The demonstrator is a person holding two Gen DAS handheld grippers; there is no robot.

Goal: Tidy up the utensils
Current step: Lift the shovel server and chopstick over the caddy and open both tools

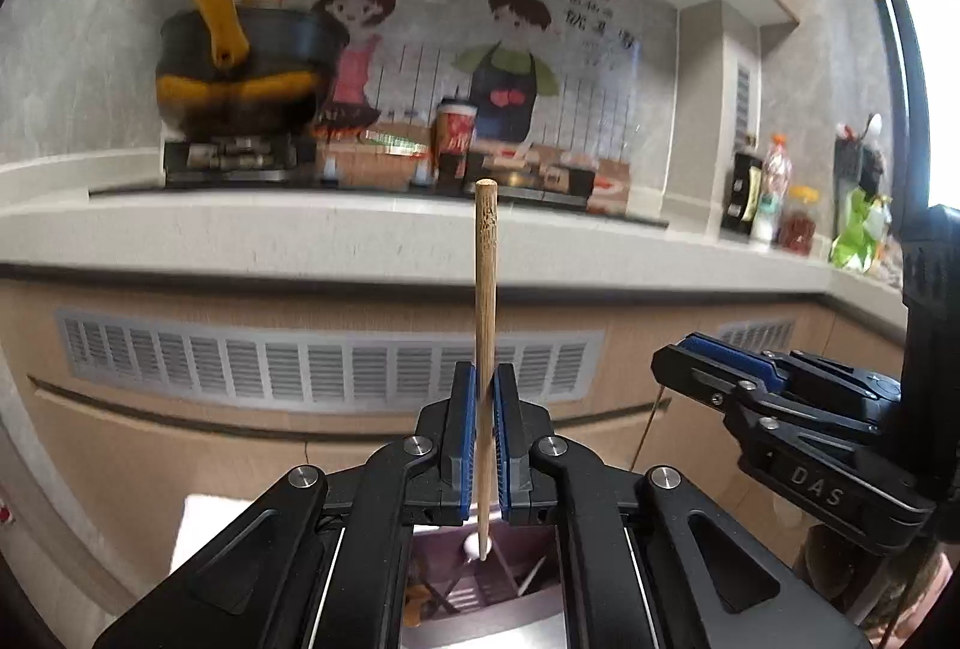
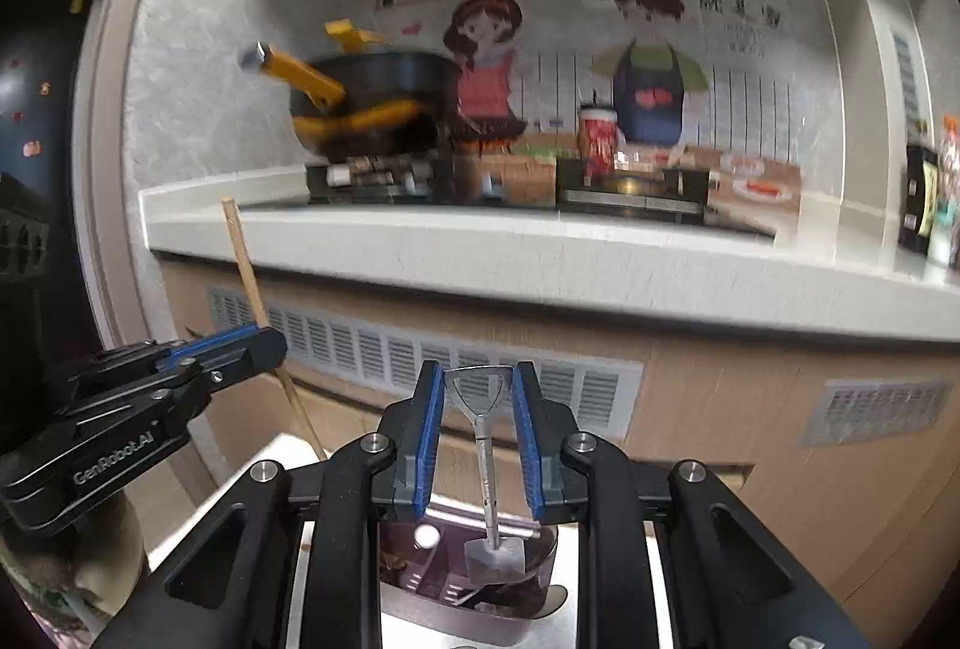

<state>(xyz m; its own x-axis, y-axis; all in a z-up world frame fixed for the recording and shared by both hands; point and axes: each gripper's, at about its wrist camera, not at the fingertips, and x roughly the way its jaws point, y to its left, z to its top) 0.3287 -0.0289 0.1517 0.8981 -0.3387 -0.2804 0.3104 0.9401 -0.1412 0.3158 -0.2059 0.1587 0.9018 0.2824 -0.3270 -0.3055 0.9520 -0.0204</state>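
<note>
Left gripper [image 1: 485, 403]: jaws narrow, clamped on an upright wooden chopstick [image 1: 485, 289], lower end over the purple utensil holder [image 1: 480, 595]. Right gripper [image 2: 480, 409]: jaws wide; a metal utensil [image 2: 487, 469] stands between them, contact indeterminate, its head in the holder. Counter [image 2: 480, 241] behind.
</note>
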